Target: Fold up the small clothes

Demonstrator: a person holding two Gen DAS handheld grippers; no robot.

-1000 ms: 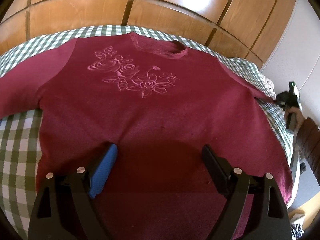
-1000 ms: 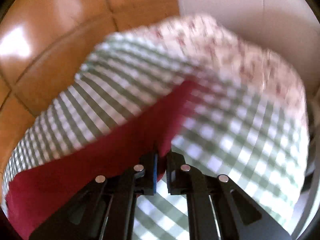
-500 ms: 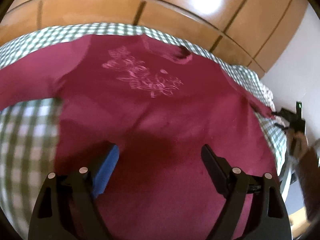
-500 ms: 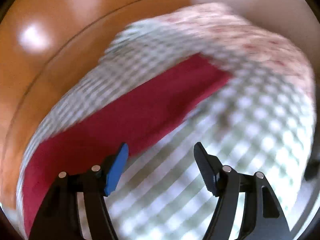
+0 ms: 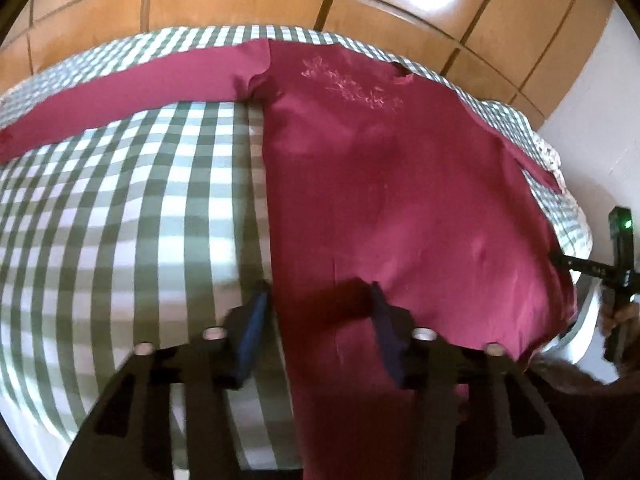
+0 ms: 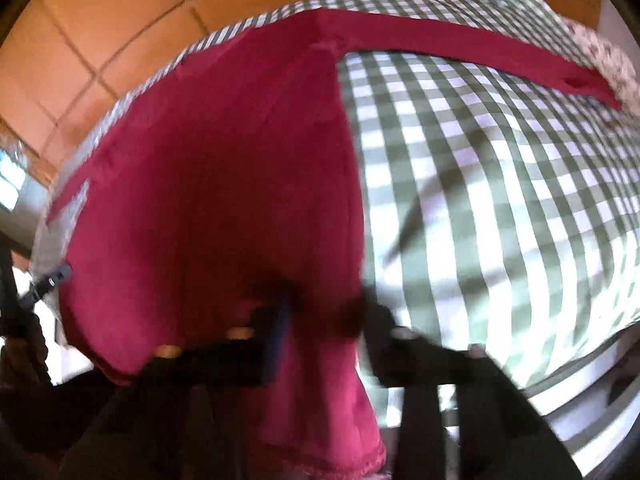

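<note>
A dark red long-sleeved sweater with an embroidered flower motif lies flat on a green-and-white checked bedspread, both sleeves spread out. My left gripper is open and straddles the sweater's lower left edge near the hem. My right gripper is open and straddles the sweater's lower right edge; the view is blurred. The right sleeve lies stretched along the far side.
A wooden panelled headboard rises behind the bed. A white wall stands on the right. A floral pillow lies at the far right corner. The other gripper shows at the bed's right edge.
My right gripper opened, let go of the right sleeve and moved to the sweater's lower right edge. My left gripper shifted left to the sweater's lower left edge.
</note>
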